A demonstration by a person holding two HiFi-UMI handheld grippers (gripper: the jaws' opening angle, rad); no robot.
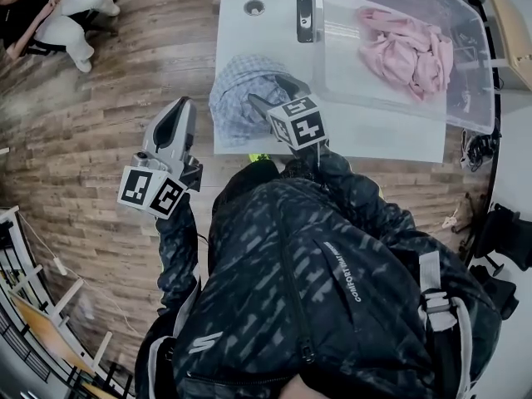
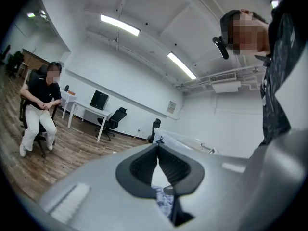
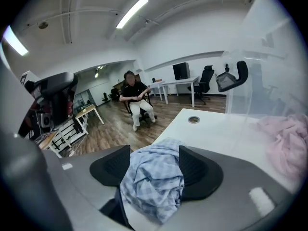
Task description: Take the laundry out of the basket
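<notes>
A clear plastic basket [image 1: 349,65] stands on the white table [image 1: 249,36] with a pink garment [image 1: 407,52] crumpled inside; the same pink garment [image 3: 286,148] shows at the right edge of the right gripper view. A blue checked garment [image 1: 237,98] lies bunched on the table's near left corner, outside the basket. My right gripper [image 1: 273,91] points down at it, jaws open, with the blue checked garment [image 3: 154,182] lying loose between the pads of the right gripper [image 3: 154,153]. My left gripper [image 1: 184,106] hangs over the floor left of the table, shut and empty, as the left gripper [image 2: 158,150] view confirms.
A person sits on a chair [image 1: 66,15] on the wood floor beyond the table's left side. A cable hole [image 1: 254,7] marks the table's far end. A black latch [image 1: 305,11] sits on the basket's left rim. Wooden racks [image 1: 41,306] stand at lower left.
</notes>
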